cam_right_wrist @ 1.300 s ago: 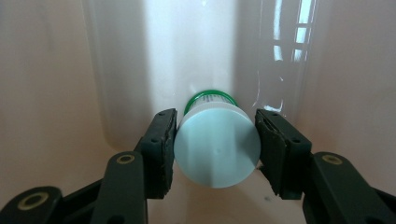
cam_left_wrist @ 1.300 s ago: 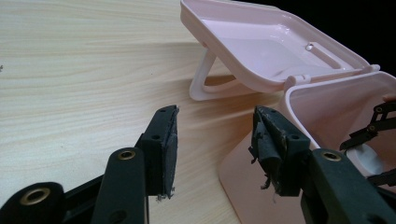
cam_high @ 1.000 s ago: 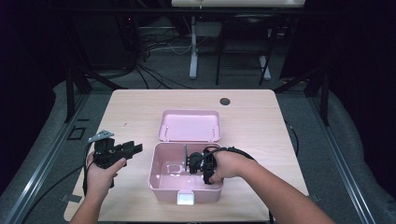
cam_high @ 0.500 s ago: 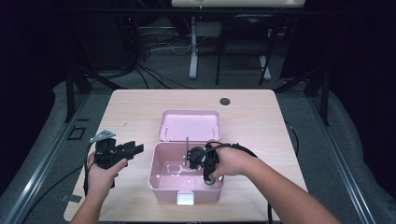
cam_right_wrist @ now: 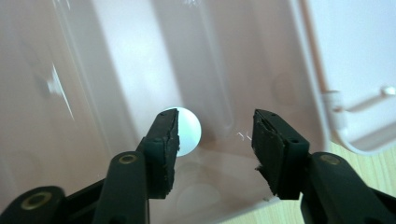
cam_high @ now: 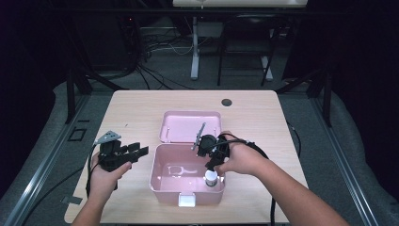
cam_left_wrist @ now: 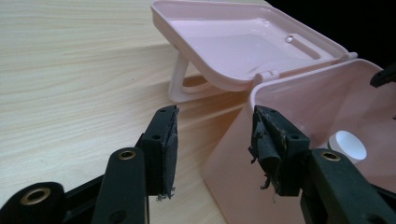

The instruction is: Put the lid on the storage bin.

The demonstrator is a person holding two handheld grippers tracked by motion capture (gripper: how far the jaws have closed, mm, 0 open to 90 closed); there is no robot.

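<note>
The right tongs (cam_high: 212,165) had lifted clear of the pink box (cam_high: 160,181), spread but narrowing, the white-capped bottle (cam_high: 211,177) left inside; beside the box, the left tongs (cam_high: 136,151) were spread, empty.

Pink box (cam_high: 186,188) on wooden table (cam_high: 141,108)

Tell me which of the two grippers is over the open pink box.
The right gripper: it hangs open above the box and its white-capped bottle. The left gripper stays beside the box.

Bottle (cam_high: 211,177) stands in box (cam_high: 160,181) (lid (cam_high: 188,123) behind).
</note>
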